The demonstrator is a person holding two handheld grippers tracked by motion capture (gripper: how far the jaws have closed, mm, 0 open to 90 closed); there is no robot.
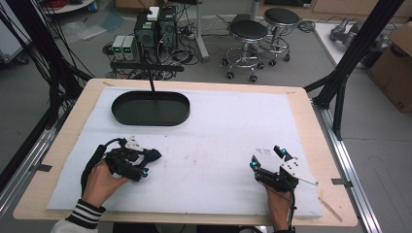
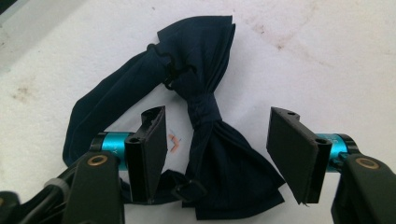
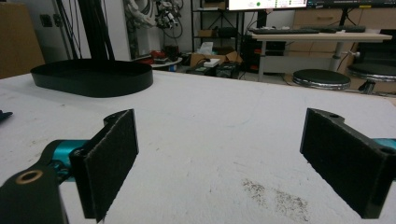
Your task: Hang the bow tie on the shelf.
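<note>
A dark navy bow tie [image 2: 205, 70] with its strap looped to the left lies flat on the white mat [image 1: 218, 131]. My left gripper [image 2: 217, 135] reaches over it, one pad on each side of the knot and lower wing. Both pads stand clear of the cloth, so it is open. From above, the left gripper [image 1: 138, 162] sits at the mat's front left with the bow tie [image 1: 153, 154] at its tips. At the front right, my right gripper [image 1: 266, 155] rests low over the mat, jaws wide. In its own view the right gripper [image 3: 219, 149] has nothing between its pads.
A black oval tray [image 1: 116, 109] stands at the back left of the mat, seen far left as the tray [image 3: 93, 84] in the right gripper view. The wooden table [image 1: 311, 141] edges the mat. Stools [image 1: 248, 31] and computer boxes stand on the floor beyond.
</note>
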